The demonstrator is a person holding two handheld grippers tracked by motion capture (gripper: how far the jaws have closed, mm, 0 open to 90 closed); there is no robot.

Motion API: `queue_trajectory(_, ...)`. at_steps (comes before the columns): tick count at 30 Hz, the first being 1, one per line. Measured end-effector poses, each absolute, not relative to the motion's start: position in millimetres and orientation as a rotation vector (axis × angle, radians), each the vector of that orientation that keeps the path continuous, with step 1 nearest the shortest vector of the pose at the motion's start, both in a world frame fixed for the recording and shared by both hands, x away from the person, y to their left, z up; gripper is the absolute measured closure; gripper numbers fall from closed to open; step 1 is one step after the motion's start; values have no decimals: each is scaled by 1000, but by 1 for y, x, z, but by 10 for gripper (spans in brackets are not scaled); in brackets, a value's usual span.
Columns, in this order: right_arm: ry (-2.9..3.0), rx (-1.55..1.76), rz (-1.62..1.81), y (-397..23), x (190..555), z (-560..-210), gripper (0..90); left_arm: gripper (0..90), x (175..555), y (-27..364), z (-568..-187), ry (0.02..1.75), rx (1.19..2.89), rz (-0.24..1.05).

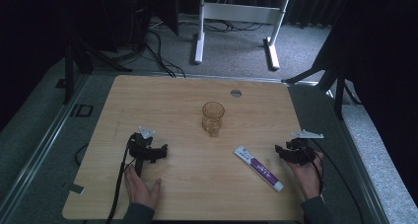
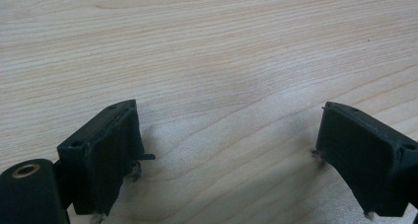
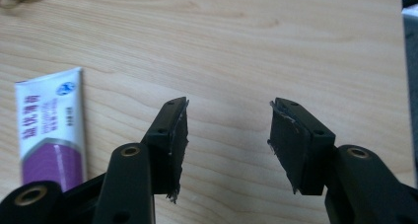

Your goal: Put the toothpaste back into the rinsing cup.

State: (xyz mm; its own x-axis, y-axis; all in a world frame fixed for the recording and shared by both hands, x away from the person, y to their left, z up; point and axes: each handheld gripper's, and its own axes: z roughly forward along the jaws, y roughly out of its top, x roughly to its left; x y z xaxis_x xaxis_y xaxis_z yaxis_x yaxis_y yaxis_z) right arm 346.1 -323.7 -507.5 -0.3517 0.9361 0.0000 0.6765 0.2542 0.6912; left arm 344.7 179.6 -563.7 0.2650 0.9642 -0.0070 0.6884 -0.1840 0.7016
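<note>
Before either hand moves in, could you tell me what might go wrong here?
1. The tube lies flat on the table; the right tongs, open beside it, may push it away rather than grip it.
2. The glass stands upright and looks light; a sideways nudge could tip it.
3. The left tongs trail a cable that might snag.

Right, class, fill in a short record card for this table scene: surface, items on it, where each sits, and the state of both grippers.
Surface: light wooden table
Item 1: clear amber glass cup, upright, mid-table
Item 2: white and purple toothpaste tube, lying flat, nearer the right gripper
Left gripper: jaws open, nothing between them, over bare wood
Right gripper: jaws open, nothing between them, tube off to its side
</note>
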Motion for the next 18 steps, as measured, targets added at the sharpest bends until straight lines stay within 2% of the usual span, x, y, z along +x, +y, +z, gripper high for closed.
queue_trajectory(18,2160,1352,824,-316,334,-476,496,97,345,180,-564,1490,1947,602)
